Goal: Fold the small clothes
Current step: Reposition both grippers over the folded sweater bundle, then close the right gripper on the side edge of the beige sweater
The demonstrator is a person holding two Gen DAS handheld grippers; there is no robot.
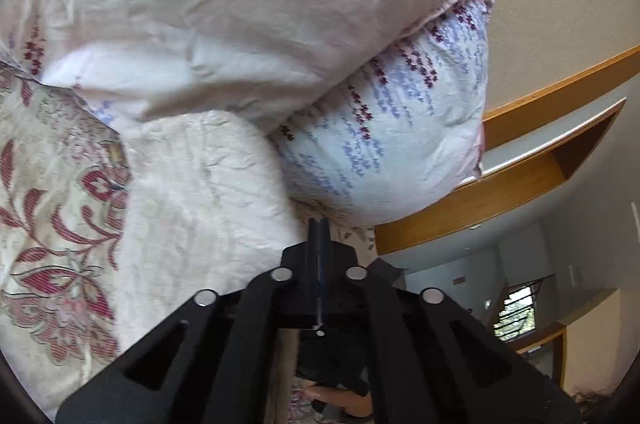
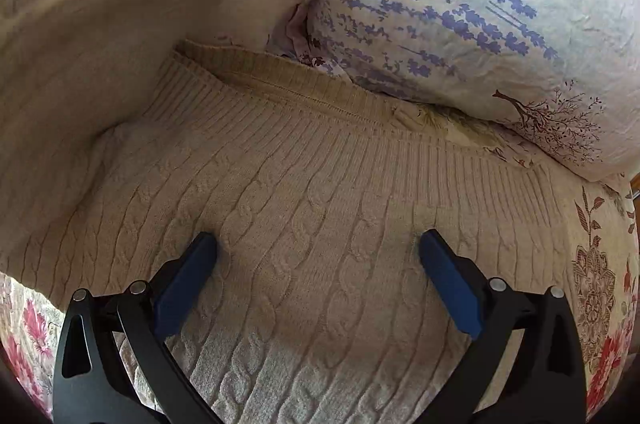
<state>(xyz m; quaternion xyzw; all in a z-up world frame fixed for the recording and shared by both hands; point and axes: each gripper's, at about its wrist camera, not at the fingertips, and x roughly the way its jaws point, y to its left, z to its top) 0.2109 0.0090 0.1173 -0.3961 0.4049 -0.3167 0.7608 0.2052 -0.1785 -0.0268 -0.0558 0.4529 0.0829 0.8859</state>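
No readable text, labels or numbers anywhere (only floral prints on fabric).

Soft daylight, fairly bright; window (image 1: 516,308) glares white at lower right of left view. Upper pillow (image 1: 240,4) smeared by motion blur. Right view sharper; raised sweater (image 2: 312,216) flap left of its ribbed hem blurred, shading the knit beneath. Heavy fisheye bending, dark vignette corners.

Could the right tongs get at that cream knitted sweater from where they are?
Probably yes. The right tongs stand open just above the cream sweater, fingers apart over the cable knit, and nothing lies between them. The pillow sits beyond the ribbed hem.
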